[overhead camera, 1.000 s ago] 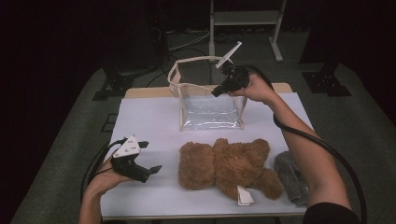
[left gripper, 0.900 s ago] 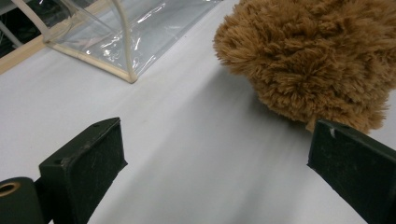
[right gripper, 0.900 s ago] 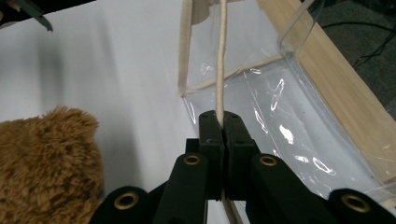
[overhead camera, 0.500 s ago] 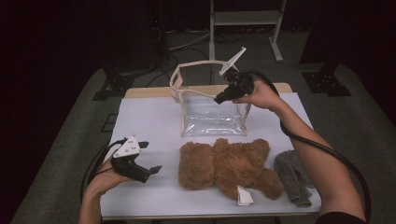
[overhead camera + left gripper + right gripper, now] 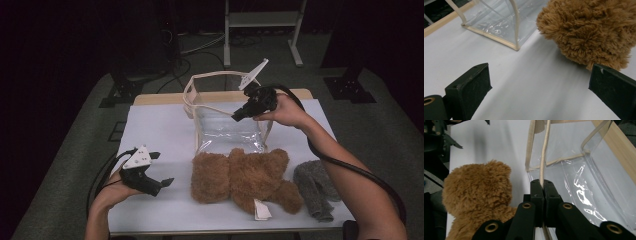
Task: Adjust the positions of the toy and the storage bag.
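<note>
Gripping the bag's cream strap (image 5: 543, 157), the right gripper (image 5: 239, 115) has its fingers closed on it above the clear bag (image 5: 227, 132); the bag stands open at the far middle of the worktop (image 5: 160, 125); the teddy (image 5: 242, 180) lies just before it, touching its near edge; the left gripper (image 5: 162, 170) rests at the near left, fingers open and empty, pointing toward the teddy; a grey sock (image 5: 315, 187) lies right of the teddy.
</note>
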`<state>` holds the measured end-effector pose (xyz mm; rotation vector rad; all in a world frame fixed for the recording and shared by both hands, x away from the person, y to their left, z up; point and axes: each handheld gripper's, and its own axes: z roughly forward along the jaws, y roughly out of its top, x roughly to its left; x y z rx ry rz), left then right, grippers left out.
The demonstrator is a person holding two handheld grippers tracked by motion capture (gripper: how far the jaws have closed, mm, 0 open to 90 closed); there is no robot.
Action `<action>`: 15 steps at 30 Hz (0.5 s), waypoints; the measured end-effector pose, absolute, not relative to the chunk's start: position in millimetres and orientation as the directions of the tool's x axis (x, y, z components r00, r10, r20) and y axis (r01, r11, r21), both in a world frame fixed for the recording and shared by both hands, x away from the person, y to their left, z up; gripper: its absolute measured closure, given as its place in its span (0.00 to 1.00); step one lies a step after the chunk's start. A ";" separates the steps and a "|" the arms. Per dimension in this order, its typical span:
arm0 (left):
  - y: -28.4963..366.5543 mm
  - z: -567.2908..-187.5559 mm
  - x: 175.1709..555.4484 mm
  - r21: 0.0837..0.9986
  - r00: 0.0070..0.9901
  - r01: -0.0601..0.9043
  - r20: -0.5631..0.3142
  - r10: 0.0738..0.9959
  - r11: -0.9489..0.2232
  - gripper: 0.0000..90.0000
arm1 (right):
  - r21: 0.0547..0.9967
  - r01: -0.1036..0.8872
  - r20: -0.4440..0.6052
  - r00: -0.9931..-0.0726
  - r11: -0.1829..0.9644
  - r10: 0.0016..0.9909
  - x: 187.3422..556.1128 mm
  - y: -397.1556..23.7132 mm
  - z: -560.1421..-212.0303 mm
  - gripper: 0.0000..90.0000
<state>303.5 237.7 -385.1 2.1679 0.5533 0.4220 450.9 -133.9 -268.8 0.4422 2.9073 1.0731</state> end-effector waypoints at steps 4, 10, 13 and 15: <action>237.3 -384.8 303.5 0.797 0.847 0.238 0.109 0.520 -0.554 0.03 | 0.643 0.248 0.090 -0.964 0.725 0.250 444.5 -134.9 -268.3 0.97; 237.2 -384.9 303.5 0.797 0.847 0.237 0.111 0.520 -0.556 0.03 | 0.641 0.244 0.100 -0.967 0.728 0.236 436.5 -134.0 -268.5 0.97; 236.5 -384.8 303.2 0.797 0.848 0.237 0.109 0.519 -0.555 0.03 | 0.640 0.237 0.100 -0.969 0.730 0.227 432.9 -133.3 -268.5 0.97; 236.4 -385.1 303.4 0.798 0.848 0.237 0.109 0.519 -0.554 0.03 | 0.640 0.233 0.095 -0.970 0.732 0.225 432.4 -133.2 -268.8 0.97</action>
